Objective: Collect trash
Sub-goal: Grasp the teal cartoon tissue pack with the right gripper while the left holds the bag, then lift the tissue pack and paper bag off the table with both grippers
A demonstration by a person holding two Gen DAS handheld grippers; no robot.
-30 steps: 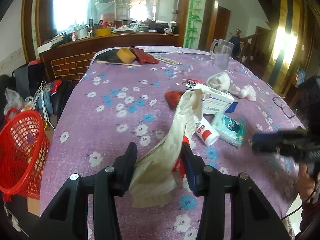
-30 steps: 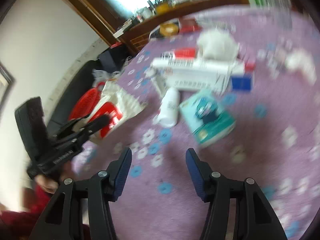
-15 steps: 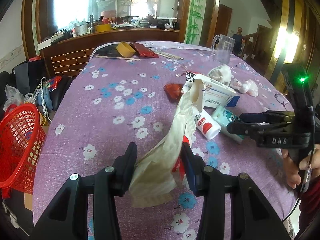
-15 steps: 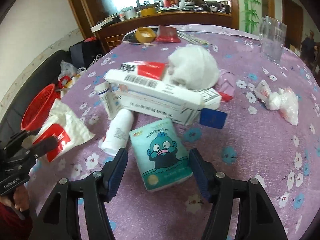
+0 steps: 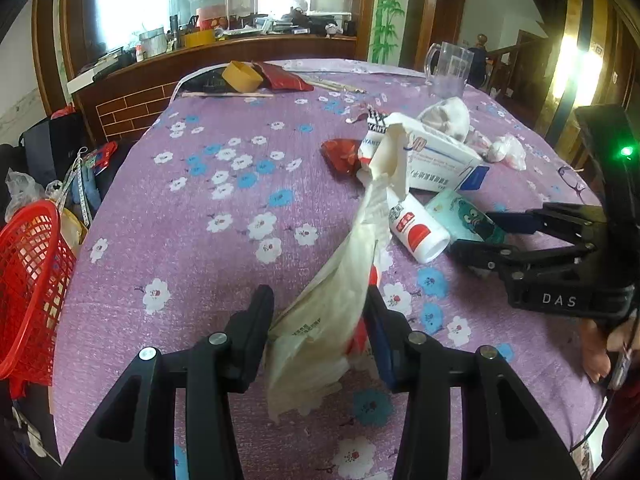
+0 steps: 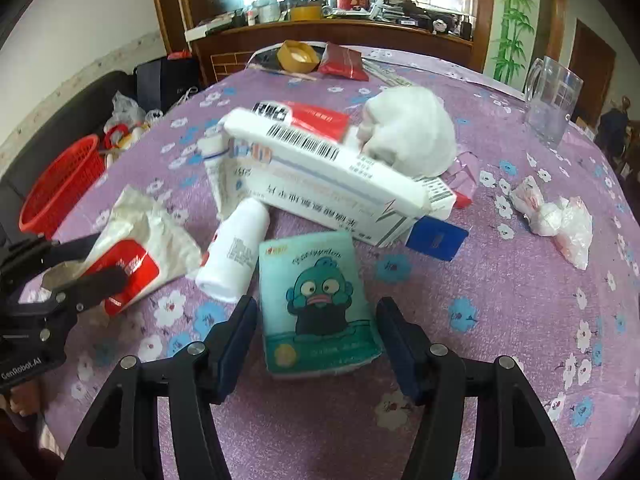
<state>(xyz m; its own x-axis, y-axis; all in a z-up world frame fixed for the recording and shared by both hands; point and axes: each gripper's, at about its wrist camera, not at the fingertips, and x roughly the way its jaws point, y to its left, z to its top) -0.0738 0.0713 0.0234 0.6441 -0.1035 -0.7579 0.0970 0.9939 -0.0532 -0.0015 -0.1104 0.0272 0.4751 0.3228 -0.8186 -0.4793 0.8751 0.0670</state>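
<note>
My left gripper [image 5: 320,316] is shut on a crumpled white and red paper bag [image 5: 332,304], held above the purple flowered tablecloth [image 5: 192,240]; it also shows in the right wrist view [image 6: 132,248]. My right gripper [image 6: 314,332] is open, its fingers on either side of a teal tissue pack with a cartoon fish [image 6: 316,300], touching neither side visibly. A white bottle [image 6: 236,256] lies left of the pack. White medicine boxes [image 6: 332,176] and a wad of white tissue [image 6: 412,128] lie behind it.
A red mesh basket [image 5: 28,280] stands off the table's left edge. A clear plastic jug [image 6: 554,100], crumpled plastic wrappers [image 6: 560,220], a yellow tape roll [image 6: 298,56] and a red packet [image 6: 344,62] lie farther back. A wooden counter [image 5: 224,60] runs behind.
My right gripper has swung in and moved forward until its open fingers straddle the teal tissue pack. My left gripper still holds the paper bag and has barely moved.
</note>
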